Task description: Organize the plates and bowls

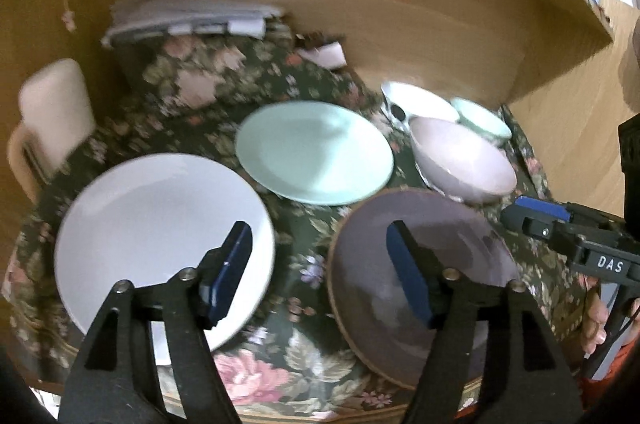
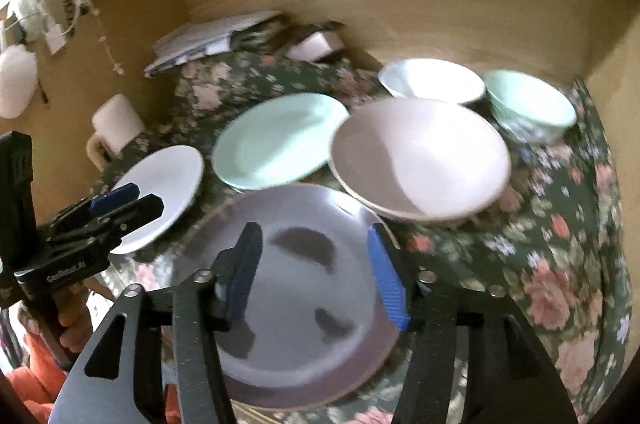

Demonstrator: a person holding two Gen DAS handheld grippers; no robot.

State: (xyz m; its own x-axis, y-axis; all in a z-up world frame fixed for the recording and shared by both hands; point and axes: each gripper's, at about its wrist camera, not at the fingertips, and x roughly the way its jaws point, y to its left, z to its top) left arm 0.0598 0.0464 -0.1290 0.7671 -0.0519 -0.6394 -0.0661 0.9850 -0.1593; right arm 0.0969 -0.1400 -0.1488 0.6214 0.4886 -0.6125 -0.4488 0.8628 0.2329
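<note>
Three plates and three bowls lie on the floral-clothed surface [image 1: 280, 336], placed here against the mint plate [image 1: 314, 151] at its middle. Left of it and nearer sits the white plate [image 1: 160, 244], with a cream mug [image 1: 52, 111] beyond that. Nearer and right of the mint plate lies the mauve plate [image 2: 296, 296]; directly right stands the pink bowl [image 2: 420, 155], and behind that the white bowl [image 2: 432, 79] and the mint bowl [image 2: 528, 103]. Left tongs [image 1: 320, 264] gape wide, holding nothing. Right tongs [image 2: 314, 272] hang spread over the mauve plate, empty.
</note>
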